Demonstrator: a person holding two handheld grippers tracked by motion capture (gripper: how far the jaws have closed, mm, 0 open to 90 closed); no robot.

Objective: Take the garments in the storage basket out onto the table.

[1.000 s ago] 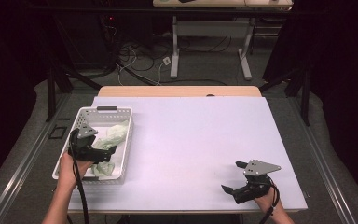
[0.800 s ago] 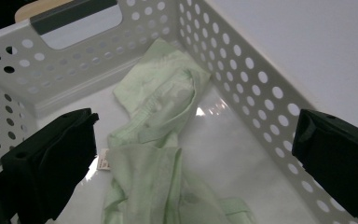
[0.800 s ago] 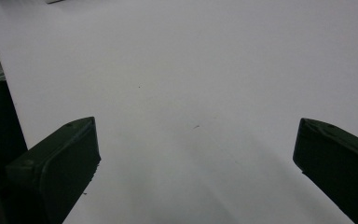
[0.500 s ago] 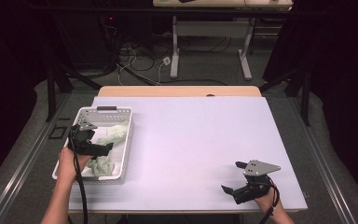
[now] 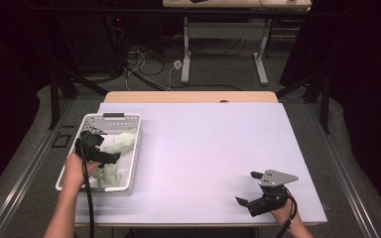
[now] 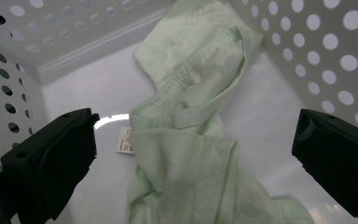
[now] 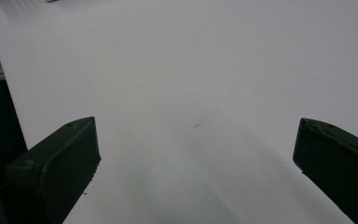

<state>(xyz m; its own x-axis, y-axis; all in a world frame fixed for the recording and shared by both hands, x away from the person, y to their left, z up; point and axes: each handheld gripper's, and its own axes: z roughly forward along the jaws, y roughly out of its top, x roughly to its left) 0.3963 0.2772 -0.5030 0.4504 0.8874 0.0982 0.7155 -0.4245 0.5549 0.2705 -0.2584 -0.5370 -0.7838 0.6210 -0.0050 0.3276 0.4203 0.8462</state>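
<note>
The left tongs (image 5: 110, 157) hang spread wide inside the white basket (image 5: 131, 117) at the left edge of the surface (image 5: 208, 144), just above a crumpled pale green cloth (image 6: 191, 126) lying on the basket floor. The right tongs (image 5: 247, 191) gape too, grasping nothing, near the front right corner.

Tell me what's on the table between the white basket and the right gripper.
Nothing: in the high view the table is bare from the white basket to the right gripper.

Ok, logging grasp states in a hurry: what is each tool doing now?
Left tool: open, poised over the pale green crumpled cloth, holding nothing.
Right tool: open, empty.
</note>
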